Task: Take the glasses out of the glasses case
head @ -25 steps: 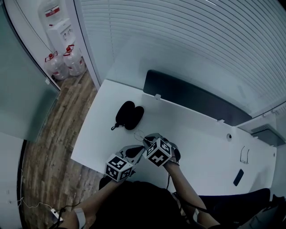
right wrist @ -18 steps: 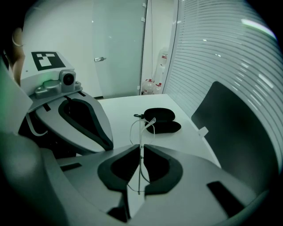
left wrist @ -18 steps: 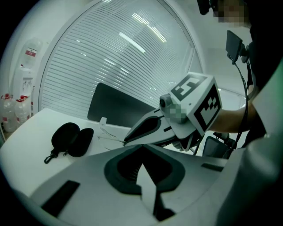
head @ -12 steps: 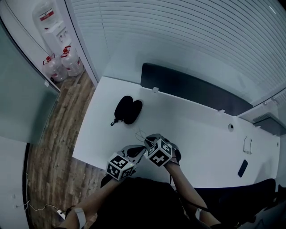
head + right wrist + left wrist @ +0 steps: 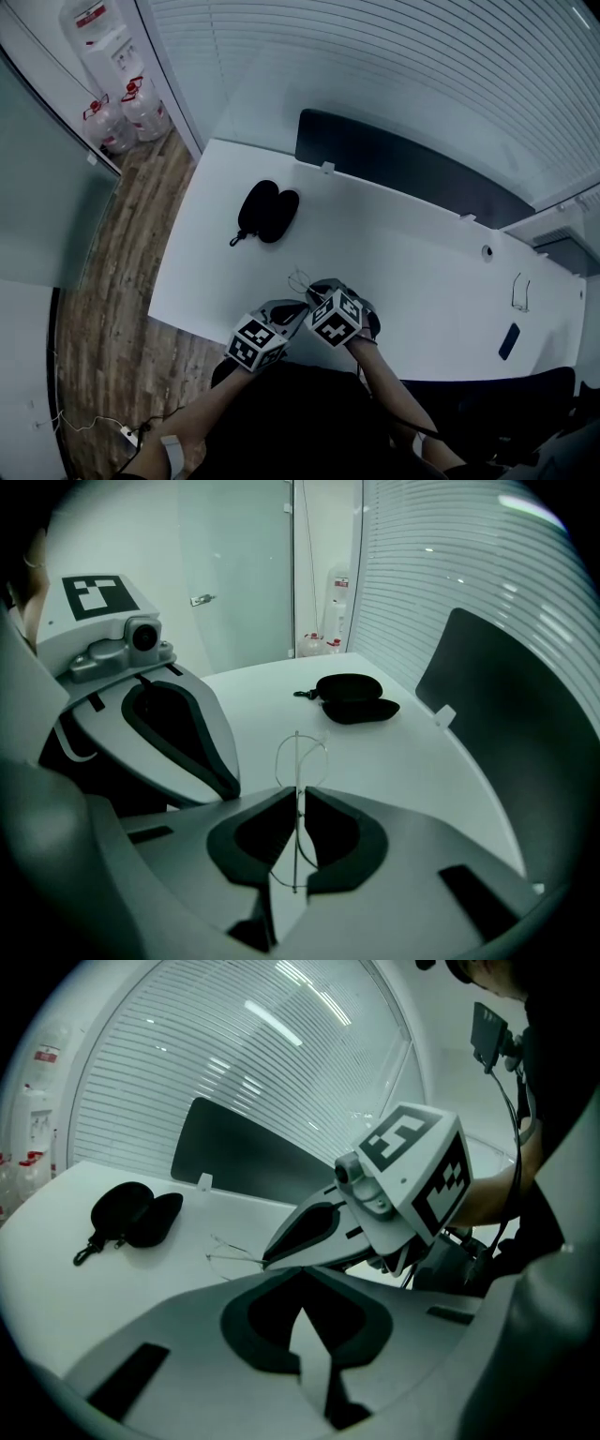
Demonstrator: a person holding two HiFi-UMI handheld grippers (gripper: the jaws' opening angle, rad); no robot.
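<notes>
Pinches the glasses (image 5: 298,761) edge-on in the right gripper (image 5: 298,803), well apart from the open glasses case (image 5: 267,212) at 11 o'clock. Has the left gripper (image 5: 300,1281) clenched on nothing at 8 o'clock. Looks done, bar perhaps setting them down.

Pale grey hand-held grippers (image 5: 301,1309) (image 5: 298,829), black pads (image 5: 255,841), square-marker cubes (image 5: 335,318).

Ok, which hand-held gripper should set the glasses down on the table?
Right: the right hand-held gripper is shut on the glasses, over bare table. The left hand-held gripper is shut on nothing, and the glasses case lies apart, open.
</notes>
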